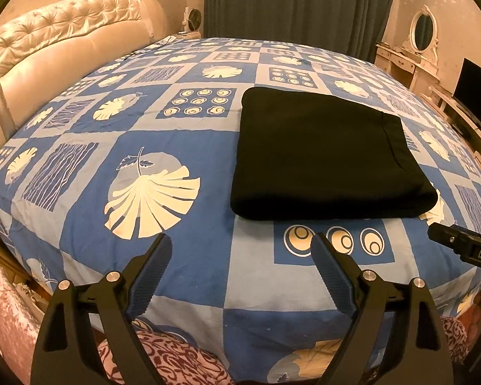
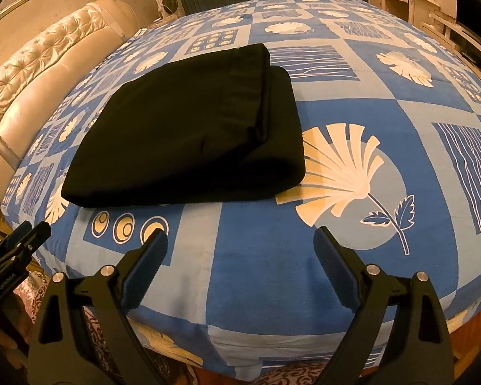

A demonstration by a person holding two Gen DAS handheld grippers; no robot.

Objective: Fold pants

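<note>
Folded black fabric pants (image 1: 324, 154) lie flat on a blue patchwork-print bedspread (image 1: 163, 147); the left gripper (image 1: 242, 266) and right gripper (image 2: 240, 263) hover nearby, jaws apart, empty.

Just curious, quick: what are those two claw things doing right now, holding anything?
Left gripper: open, holding nothing.
Right gripper: open, holding nothing.
The folded black pants lie untouched on the bed.

I'm facing the bed (image 1: 182, 122), blue patterned cover; black folded pants (image 1: 324, 154) are lying flat directly on it.
</note>
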